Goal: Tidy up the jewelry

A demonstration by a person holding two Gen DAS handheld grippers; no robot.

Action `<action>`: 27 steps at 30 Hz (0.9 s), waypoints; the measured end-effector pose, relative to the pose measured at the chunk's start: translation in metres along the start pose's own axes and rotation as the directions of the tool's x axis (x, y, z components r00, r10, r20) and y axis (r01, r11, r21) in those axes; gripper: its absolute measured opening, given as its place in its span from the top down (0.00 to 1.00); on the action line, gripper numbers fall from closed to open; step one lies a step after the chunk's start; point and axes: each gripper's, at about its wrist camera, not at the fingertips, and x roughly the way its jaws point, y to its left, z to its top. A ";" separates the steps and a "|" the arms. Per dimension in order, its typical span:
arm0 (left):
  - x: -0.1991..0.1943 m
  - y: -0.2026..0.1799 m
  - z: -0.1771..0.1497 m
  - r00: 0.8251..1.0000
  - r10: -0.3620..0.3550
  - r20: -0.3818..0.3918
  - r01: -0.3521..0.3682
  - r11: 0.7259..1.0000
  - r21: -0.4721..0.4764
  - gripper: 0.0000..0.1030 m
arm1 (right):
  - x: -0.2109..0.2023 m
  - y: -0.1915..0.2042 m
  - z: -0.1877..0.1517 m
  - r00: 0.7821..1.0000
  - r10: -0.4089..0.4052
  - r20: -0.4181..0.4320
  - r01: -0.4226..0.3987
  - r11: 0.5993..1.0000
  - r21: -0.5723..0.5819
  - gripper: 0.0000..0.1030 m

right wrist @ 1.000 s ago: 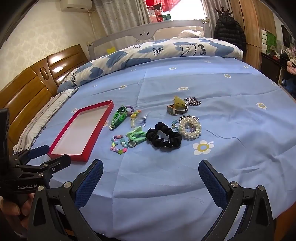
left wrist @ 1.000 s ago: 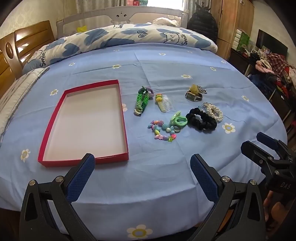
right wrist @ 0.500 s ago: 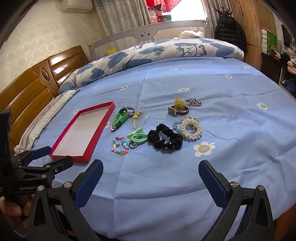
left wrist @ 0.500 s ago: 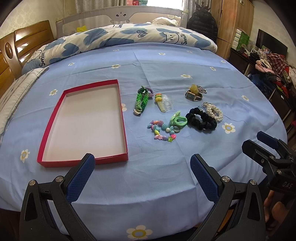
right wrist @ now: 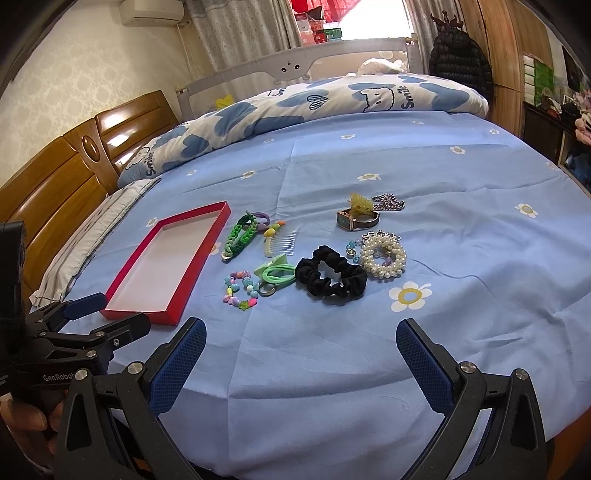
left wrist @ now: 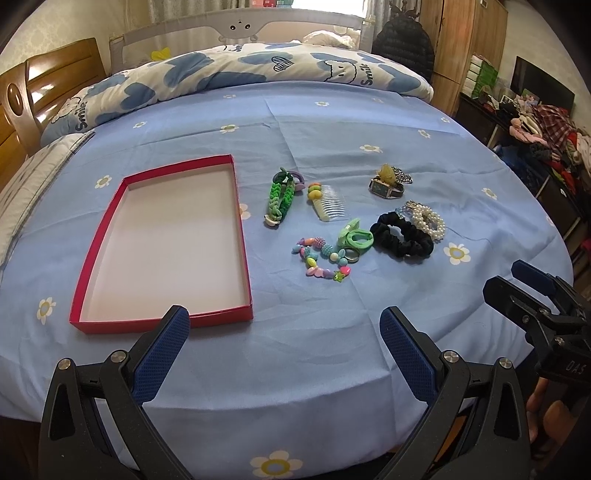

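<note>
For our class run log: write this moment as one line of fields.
stage: before first pick | left gripper: open, empty | right gripper: open, empty | red tray: empty | jewelry: on bedsheet, right of tray

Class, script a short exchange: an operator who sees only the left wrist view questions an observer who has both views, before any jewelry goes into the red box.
Operator: From my side angle I can't judge the right gripper. Is it open?
Observer: Yes. Its own camera shows both fingers spread wide over the bare blue sheet, with nothing between them.
Operator: Is anything on the wall above the wooden headboard?
Observer: A white air conditioner is mounted high on the wallpapered wall, outside your frame.
</note>
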 end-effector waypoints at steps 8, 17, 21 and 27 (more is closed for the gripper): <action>0.005 0.001 0.003 1.000 0.001 -0.012 -0.001 1.000 0.000 0.00 | 0.004 -0.003 0.003 0.999 -0.008 -0.039 0.008 1.000 0.004 0.00; 0.021 0.005 0.012 0.999 -0.021 -0.038 0.021 1.000 -0.011 0.00 | 0.014 -0.014 0.006 0.999 0.008 -0.049 -0.006 0.999 0.033 0.01; 0.029 0.006 0.017 0.998 -0.035 -0.048 0.035 0.999 -0.012 0.00 | 0.019 -0.021 0.010 0.998 0.008 -0.057 -0.005 0.999 0.044 0.04; 0.048 0.004 0.029 0.996 -0.062 -0.071 0.062 0.998 -0.008 0.03 | 0.035 -0.032 0.016 0.997 0.015 -0.075 -0.010 0.998 0.061 0.12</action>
